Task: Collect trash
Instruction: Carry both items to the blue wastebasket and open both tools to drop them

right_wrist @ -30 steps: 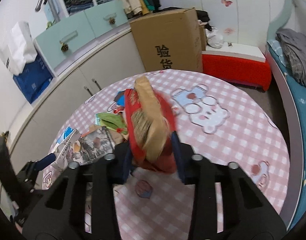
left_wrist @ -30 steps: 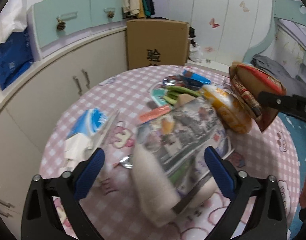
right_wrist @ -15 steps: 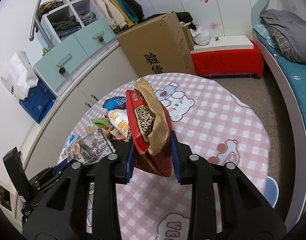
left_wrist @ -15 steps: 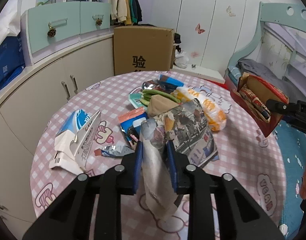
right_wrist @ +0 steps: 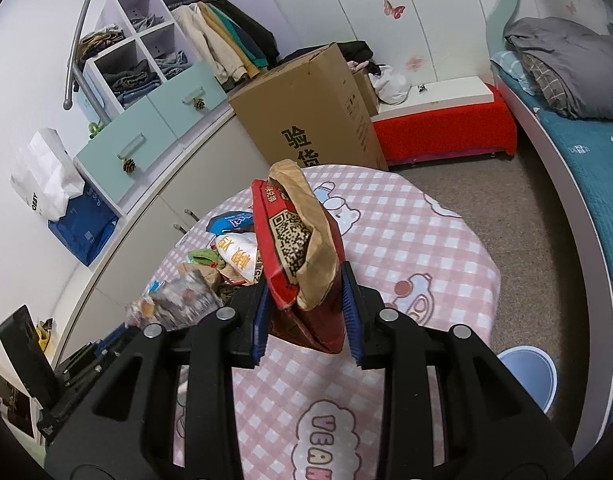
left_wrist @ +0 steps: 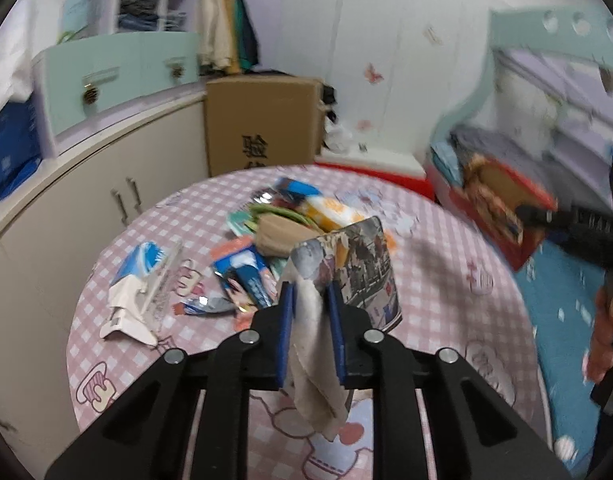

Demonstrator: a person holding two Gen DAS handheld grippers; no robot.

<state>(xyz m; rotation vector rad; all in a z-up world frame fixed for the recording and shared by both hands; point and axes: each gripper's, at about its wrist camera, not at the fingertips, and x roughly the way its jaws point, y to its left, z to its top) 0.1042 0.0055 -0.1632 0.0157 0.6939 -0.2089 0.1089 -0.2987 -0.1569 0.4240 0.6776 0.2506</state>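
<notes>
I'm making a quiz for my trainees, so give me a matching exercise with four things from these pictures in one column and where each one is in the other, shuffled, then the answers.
Things:
1. red snack bag
2. photo-printed bag
3. cardboard box
4. blue bin

Places:
A. on the floor beside the table
B. clamped in the left gripper
C. against the cabinets behind the table
D. clamped in the right gripper

Pairs: 1-D, 2-B, 3-C, 4-A

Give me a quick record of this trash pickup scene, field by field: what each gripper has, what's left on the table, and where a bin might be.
left gripper: shut on printed paper bag, lifted off the table
right gripper: shut on red snack bag, held above the table
table: pink checked cloth
left on table: pile of wrappers; flattened white and blue carton
possible bin: blue bucket on the floor beside the table
</notes>
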